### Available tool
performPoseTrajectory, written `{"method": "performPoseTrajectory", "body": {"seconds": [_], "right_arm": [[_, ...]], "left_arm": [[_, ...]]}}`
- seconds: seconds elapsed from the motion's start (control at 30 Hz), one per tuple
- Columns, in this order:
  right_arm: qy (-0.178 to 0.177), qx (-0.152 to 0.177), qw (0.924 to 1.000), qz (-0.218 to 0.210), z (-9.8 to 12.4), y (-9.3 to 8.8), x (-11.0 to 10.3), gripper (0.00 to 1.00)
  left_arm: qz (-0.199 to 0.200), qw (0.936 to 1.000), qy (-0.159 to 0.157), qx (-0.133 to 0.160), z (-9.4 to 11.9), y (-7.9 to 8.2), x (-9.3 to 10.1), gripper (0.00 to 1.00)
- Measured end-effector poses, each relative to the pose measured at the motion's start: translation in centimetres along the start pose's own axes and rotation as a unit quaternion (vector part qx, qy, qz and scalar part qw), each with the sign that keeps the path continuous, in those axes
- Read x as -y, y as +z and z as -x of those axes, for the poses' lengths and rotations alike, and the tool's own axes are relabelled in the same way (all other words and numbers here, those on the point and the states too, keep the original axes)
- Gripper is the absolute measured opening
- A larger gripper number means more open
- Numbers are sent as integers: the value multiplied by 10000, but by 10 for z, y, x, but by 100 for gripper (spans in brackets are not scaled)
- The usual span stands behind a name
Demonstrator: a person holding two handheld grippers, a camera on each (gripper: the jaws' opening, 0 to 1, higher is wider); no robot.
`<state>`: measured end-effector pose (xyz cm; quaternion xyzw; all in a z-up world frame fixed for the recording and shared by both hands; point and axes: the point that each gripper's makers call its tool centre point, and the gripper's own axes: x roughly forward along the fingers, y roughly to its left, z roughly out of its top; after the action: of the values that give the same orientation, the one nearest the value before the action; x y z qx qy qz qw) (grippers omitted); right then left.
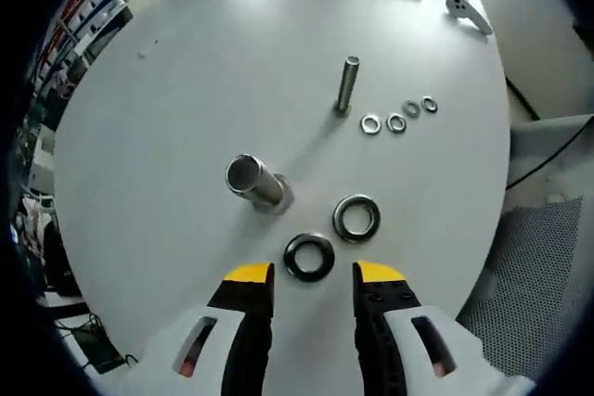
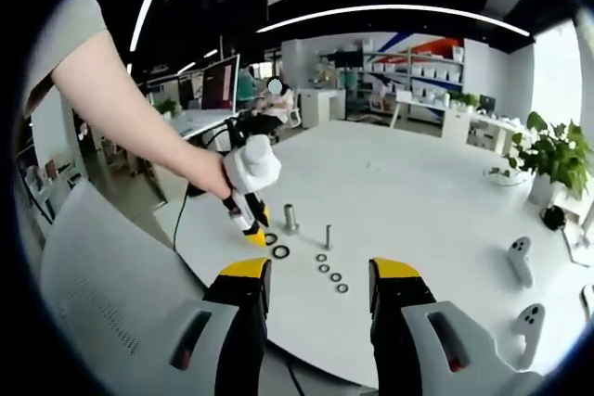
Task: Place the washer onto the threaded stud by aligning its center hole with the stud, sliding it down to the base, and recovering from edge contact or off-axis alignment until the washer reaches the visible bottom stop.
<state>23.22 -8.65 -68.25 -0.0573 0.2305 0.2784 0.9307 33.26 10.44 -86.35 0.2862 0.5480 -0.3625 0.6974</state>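
Two large washers lie near tabletop edge: dark washer (image 1: 309, 257) just ahead of left gripper (image 1: 312, 273), jaws apart around nothing, likely lined up for pick. Threaded stud (image 1: 346, 85) upright toward tabletop middle, well apart. Right gripper (image 2: 316, 268) jaws apart, holding nothing, hangs beyond table edge, probably waiting.

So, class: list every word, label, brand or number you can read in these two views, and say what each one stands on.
None can be read.
The washers, stud and table carry no visible markings.
The bins on the far shelves are too small and blurred to show any labels.
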Motion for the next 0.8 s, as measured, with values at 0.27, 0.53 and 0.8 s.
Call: {"method": "performPoseTrajectory", "body": {"seconds": [0.27, 0.53, 0.8], "right_arm": [[-3, 13, 10000, -13, 0, 0, 1, 44], [5, 8, 10000, -1, 0, 0, 0, 44], [17, 27, 10000, 12, 0, 0, -1, 44]], "left_arm": [[-132, 9996, -77, -232, -9, -6, 0, 27], [-22, 9998, -8, -211, -11, -1, -5, 26], [-66, 9995, -11, -299, -12, -2, -4, 26]]}}
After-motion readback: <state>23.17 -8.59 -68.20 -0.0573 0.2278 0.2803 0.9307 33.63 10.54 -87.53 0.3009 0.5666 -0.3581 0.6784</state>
